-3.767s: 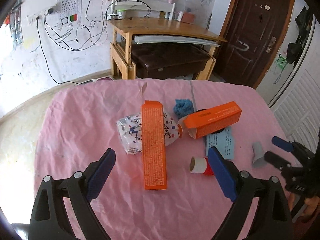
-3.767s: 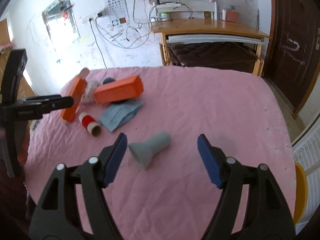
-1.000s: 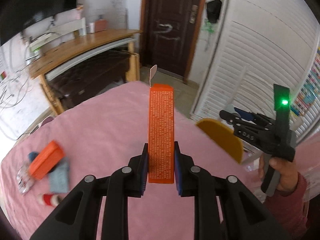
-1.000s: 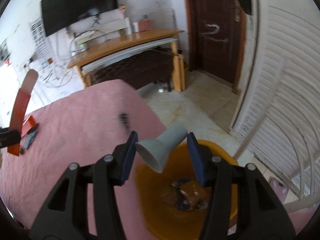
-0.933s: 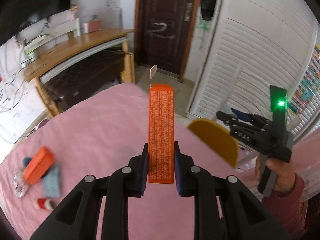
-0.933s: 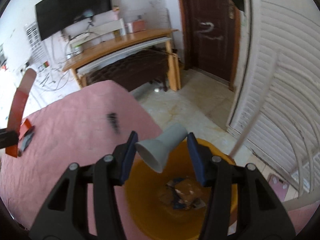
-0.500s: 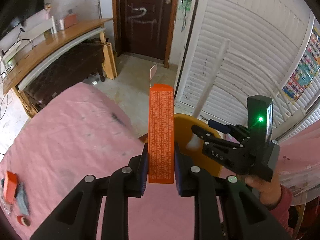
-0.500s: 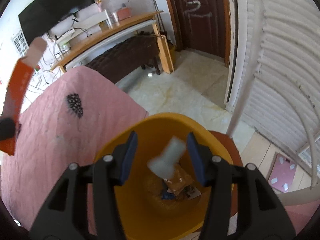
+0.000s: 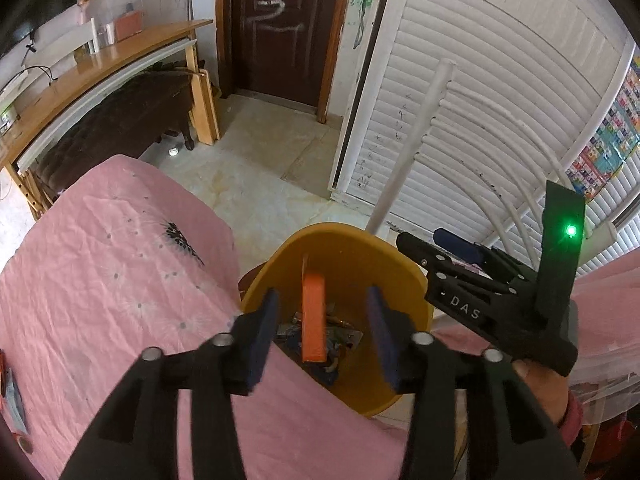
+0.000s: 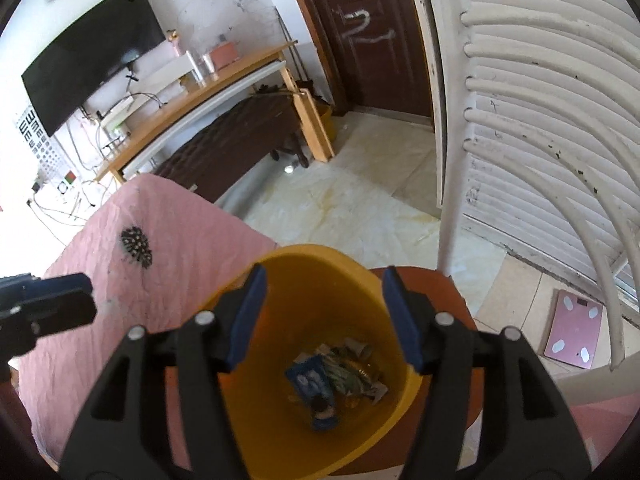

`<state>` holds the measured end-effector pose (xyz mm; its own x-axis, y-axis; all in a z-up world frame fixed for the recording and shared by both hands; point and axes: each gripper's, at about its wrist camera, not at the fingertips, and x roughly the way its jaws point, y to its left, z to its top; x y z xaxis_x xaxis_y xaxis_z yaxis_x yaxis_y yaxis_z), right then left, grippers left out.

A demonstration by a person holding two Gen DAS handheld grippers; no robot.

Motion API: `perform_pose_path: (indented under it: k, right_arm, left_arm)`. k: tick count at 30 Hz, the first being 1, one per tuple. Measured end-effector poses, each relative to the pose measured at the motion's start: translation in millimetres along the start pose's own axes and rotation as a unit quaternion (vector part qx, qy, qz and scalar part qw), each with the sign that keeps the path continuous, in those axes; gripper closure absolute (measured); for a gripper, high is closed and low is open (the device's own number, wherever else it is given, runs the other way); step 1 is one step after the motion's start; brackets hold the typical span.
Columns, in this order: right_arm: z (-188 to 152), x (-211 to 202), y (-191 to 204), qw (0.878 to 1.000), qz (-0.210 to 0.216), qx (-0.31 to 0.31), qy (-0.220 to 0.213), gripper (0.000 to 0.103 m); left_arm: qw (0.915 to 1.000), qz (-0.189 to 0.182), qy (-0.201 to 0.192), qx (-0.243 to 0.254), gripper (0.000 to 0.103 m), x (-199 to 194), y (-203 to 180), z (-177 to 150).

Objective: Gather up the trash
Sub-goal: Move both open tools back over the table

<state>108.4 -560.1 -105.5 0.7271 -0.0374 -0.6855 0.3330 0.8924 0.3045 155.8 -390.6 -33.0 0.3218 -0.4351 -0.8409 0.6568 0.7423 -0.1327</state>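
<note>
A yellow trash bin [image 9: 400, 276] [image 10: 304, 268] stands beside the pink table [image 9: 100, 280]. My left gripper [image 9: 322, 330] is open above the bin, and the long orange box [image 9: 313, 316] falls between its fingers into the bin. My right gripper [image 10: 324, 316] is open and empty over the bin's mouth; it also shows in the left wrist view [image 9: 472, 276] at the bin's right. Scraps of trash [image 10: 340, 376] lie at the bin's bottom. The grey cup is not visible.
A white louvred door [image 9: 480, 100] and white chair rails [image 10: 560, 160] stand to the right. A wooden desk [image 10: 224, 92] and a brown door [image 9: 280, 28] are behind. A pink scale [image 10: 572, 332] lies on the tiled floor.
Both grippers opened over the bin. The grey cup dropped from my right gripper into the bin. The orange box left my left gripper and is falling in.
</note>
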Motion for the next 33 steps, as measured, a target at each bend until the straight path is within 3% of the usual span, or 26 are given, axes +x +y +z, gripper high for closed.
perform_pose_path:
  k: [8,14,25,33]
  right_arm:
    - [-1,-12,25,0.999,0.016,-0.032,-0.009,0.045]
    - [4,-22,66,0.997,0.035,-0.071,-0.016,0.038]
    - [-2,-21,190,0.980,0.099,-0.171,-0.004,0.036]
    - [-24,-23,275,0.961,0.147,-0.233,0.013,0.036]
  left_arm:
    - [0.9989,0.015,-0.032,-0.029,0.059,-37,33,-15]
    - [0.9955,0.038,-0.062,-0.061,0.058,-75,78,-27]
    - [0.9806,0.122,-0.096,-0.120,0.054,-150,187,-75]
    - [0.9658,0.170,-0.106,-0.164,0.050,-201,264,-118]
